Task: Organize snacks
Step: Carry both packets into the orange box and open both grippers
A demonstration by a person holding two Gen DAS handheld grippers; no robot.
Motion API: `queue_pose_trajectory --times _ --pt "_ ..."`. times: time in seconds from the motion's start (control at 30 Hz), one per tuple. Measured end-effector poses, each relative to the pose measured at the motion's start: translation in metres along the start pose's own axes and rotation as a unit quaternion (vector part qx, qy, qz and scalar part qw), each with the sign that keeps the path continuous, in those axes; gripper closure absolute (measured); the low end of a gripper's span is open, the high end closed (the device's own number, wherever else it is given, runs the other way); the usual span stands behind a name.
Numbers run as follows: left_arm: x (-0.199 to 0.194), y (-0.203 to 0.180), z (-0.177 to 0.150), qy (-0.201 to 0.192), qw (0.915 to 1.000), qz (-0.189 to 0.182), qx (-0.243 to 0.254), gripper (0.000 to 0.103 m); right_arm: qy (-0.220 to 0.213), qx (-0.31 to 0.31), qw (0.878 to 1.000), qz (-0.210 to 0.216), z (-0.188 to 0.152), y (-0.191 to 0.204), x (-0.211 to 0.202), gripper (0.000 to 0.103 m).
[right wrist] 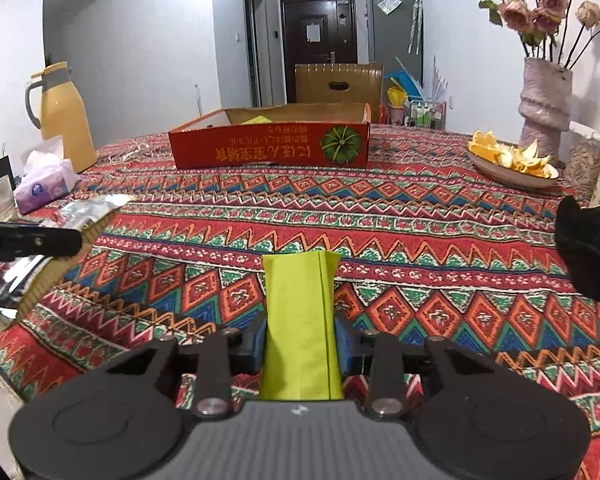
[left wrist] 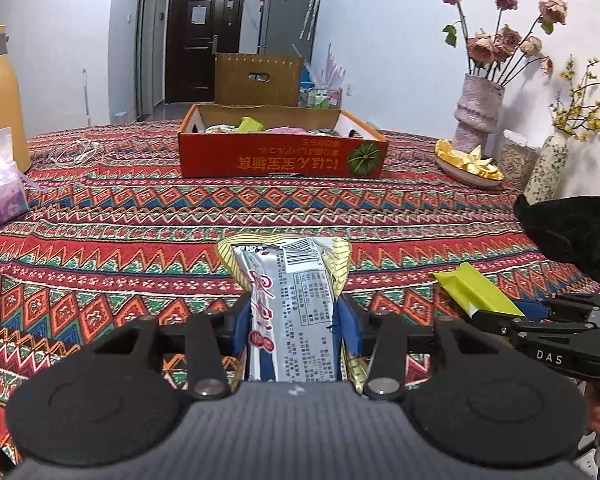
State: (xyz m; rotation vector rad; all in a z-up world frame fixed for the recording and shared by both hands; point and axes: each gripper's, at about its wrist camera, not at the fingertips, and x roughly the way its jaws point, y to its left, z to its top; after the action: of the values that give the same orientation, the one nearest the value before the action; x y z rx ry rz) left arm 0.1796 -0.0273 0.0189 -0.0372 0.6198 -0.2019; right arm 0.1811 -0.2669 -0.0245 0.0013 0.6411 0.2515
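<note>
Your left gripper [left wrist: 296, 320] is clamped on a silver-and-yellow foil snack packet [left wrist: 290, 304]; your right gripper [right wrist: 300, 344] pinches a lime-green flat sachet [right wrist: 300, 320]. The open orange cardboard box [left wrist: 280, 156] holding other snacks sits at twelve o'clock on the patterned red tablecloth [left wrist: 140, 220].

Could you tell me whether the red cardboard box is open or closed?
Open: the red cardboard box has no lid, and snack packets show inside.
</note>
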Motion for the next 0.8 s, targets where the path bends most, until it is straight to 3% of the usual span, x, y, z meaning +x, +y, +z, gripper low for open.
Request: queue_pose_trajectory --times 0.3,0.47,0.8 --pt "0.011 0.013 0.021 -0.013 0.9998 -0.014 -0.004 0.058 -0.027 -0.013 1.000 0.002 0.030 0.008 -0.005 0.070" --pt "0.027 0.026 0.066 -0.031 0.9988 -0.038 0.004 0.058 -0.046 -0.033 0.998 0.012 0.070 0.005 0.011 0.070" --pt "0.080 0.044 0.172 -0.092 0.9948 -0.014 0.041 0.058 -0.091 -0.061 0.994 0.024 0.172 -0.012 0.073 0.070"
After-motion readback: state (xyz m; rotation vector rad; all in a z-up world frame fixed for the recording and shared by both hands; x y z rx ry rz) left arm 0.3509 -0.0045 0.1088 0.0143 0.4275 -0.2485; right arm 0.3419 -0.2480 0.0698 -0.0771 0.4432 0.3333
